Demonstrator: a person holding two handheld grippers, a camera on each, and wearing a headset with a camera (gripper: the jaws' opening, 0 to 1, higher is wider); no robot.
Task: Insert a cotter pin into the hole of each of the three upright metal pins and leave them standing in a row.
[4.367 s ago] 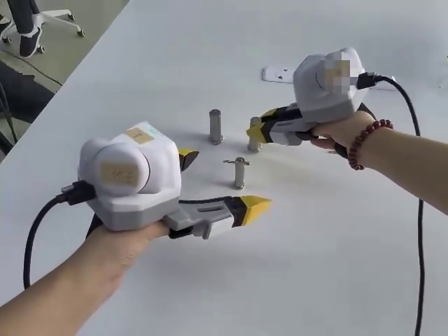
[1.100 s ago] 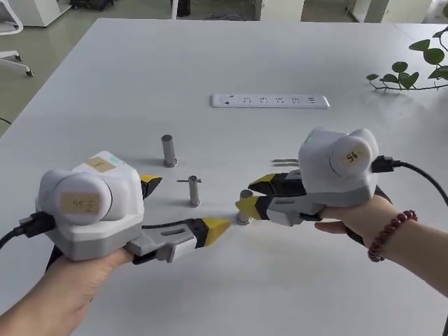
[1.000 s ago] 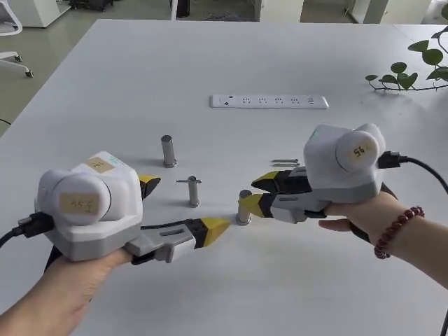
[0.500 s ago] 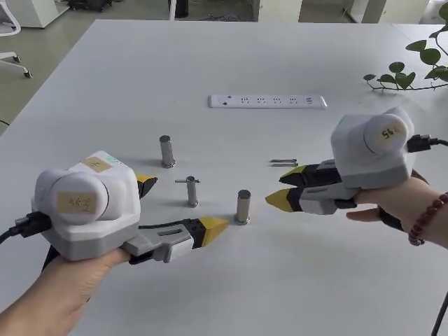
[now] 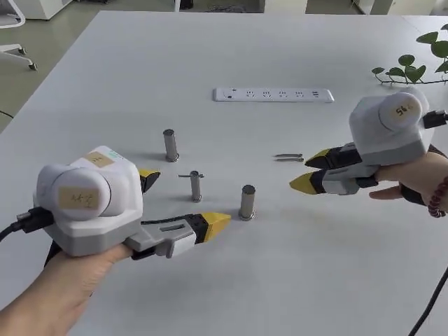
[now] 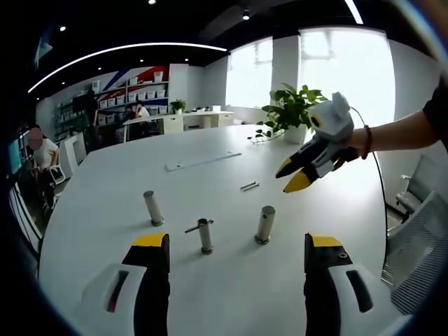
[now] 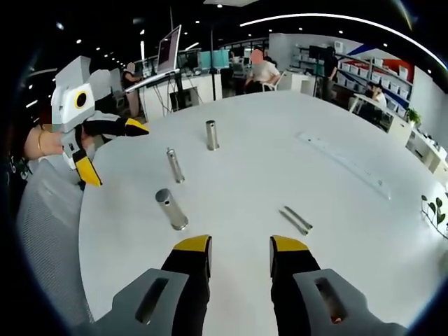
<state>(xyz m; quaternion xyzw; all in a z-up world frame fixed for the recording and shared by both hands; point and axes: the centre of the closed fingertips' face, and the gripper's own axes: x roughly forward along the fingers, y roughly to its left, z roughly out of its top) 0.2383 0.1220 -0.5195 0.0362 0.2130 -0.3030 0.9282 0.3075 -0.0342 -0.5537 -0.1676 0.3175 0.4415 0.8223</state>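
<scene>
Three upright metal pins stand on the white table: a far left pin, a middle pin with a cotter pin crosswise through its top, and a near right pin. Two loose cotter pins lie side by side to the right. My left gripper is wide open in front of the row, with the middle pin straight ahead between its jaws. My right gripper is open to the right of the near right pin, close to the loose cotter pins, holding nothing.
A white power strip lies farther back on the table. A green plant trails in at the far right edge. Office desks and seated people show beyond the table in both gripper views.
My right gripper has opened off the near right pin and drawn back to the right, toward the loose cotter pins. That pin stays standing. My left gripper has hardly moved.
</scene>
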